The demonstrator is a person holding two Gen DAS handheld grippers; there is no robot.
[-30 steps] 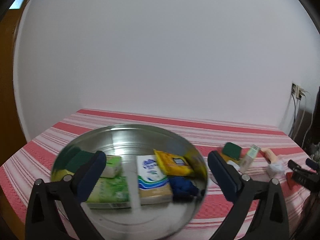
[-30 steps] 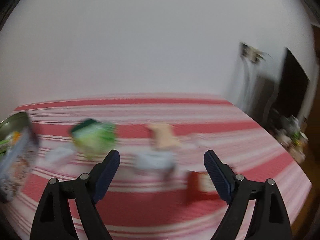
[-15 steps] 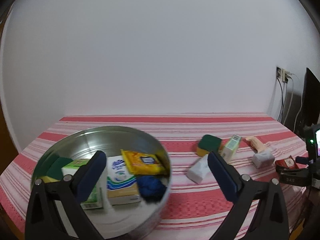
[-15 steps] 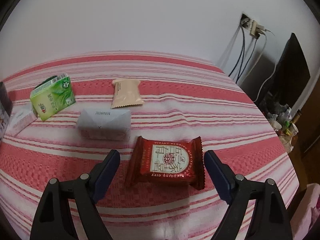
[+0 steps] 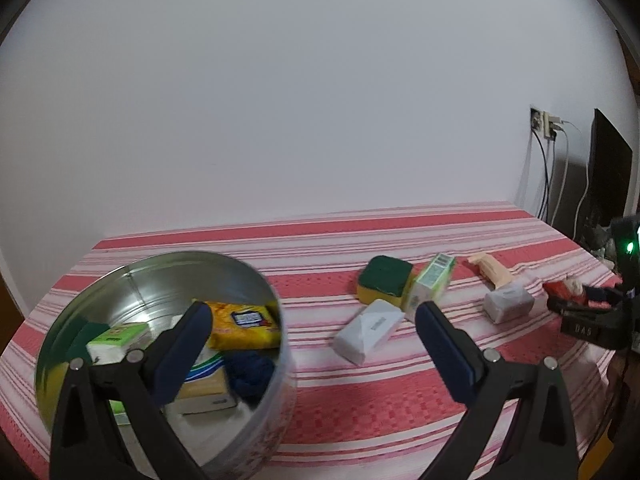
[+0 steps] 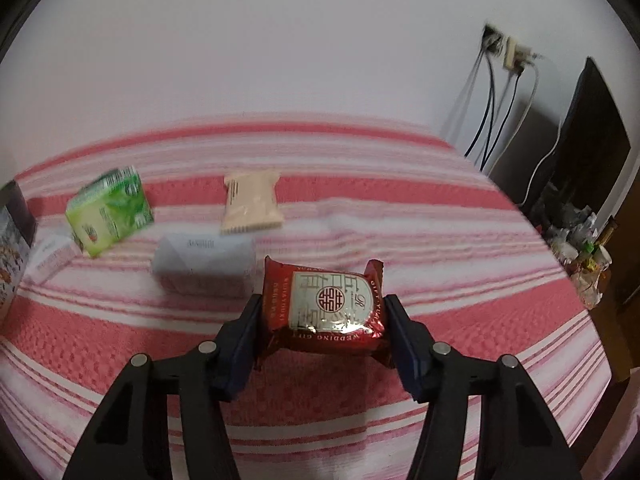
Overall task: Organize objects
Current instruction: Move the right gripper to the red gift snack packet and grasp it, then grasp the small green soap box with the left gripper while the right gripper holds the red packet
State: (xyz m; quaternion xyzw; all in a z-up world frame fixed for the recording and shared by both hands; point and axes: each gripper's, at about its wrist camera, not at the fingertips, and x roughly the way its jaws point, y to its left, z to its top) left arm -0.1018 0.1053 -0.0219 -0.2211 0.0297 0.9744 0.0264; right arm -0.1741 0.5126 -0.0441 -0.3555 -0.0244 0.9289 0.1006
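Striped cloth (image 6: 400,208) spans the table; bare cloth lies ahead of both grippers. Tin (image 5: 168,276) at left holds several packets. Left gripper (image 5: 312,332) angles down between tin and loose items, jaws wide apart, nothing between. Right gripper (image 6: 324,320) tilts down, jaws closing on red packet (image 6: 328,304), pads touching its sides, right of white pack (image 6: 204,264).
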